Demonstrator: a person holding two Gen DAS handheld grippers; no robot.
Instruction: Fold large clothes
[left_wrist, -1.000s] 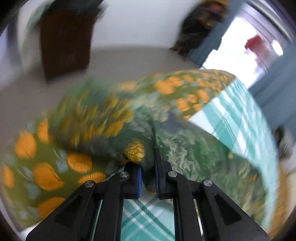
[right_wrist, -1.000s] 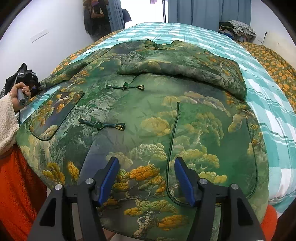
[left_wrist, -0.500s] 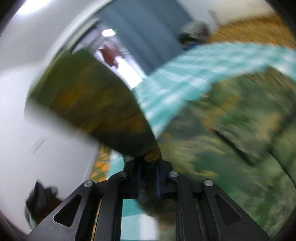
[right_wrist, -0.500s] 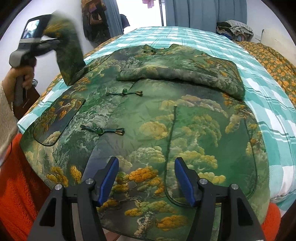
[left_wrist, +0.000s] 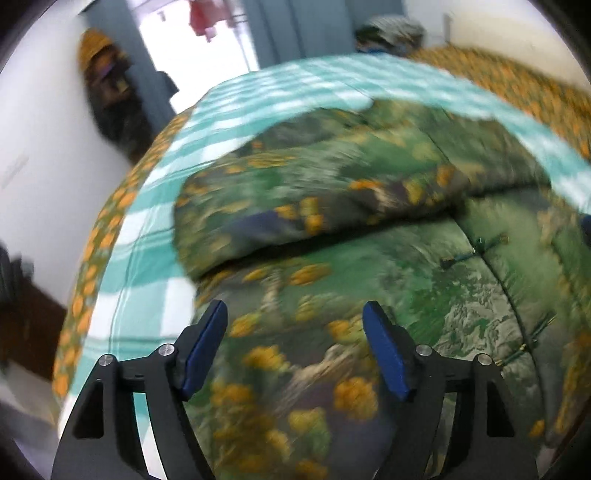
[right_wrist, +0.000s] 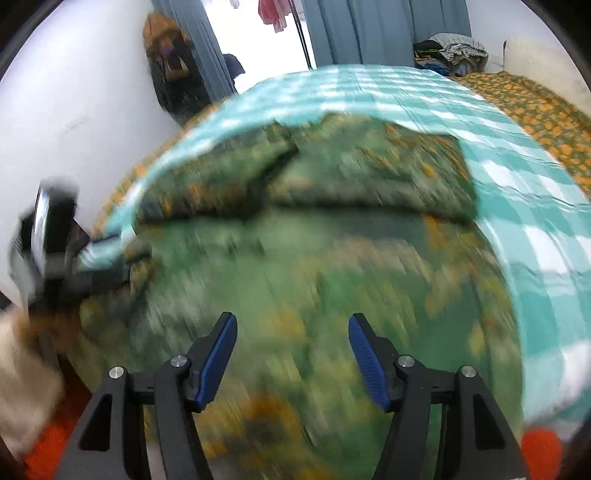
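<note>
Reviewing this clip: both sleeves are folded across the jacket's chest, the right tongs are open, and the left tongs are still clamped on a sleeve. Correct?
Not quite. The left tongs are open and hold nothing, as the left wrist view shows. The rest stands: both sleeves lie folded across the jacket, and the right tongs are open.

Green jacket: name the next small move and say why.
Probably lower both open tools, left and right, onto the green jacket's near hem to pinch it: both sleeves already lie folded across the chest, and neither tool holds cloth.
</note>
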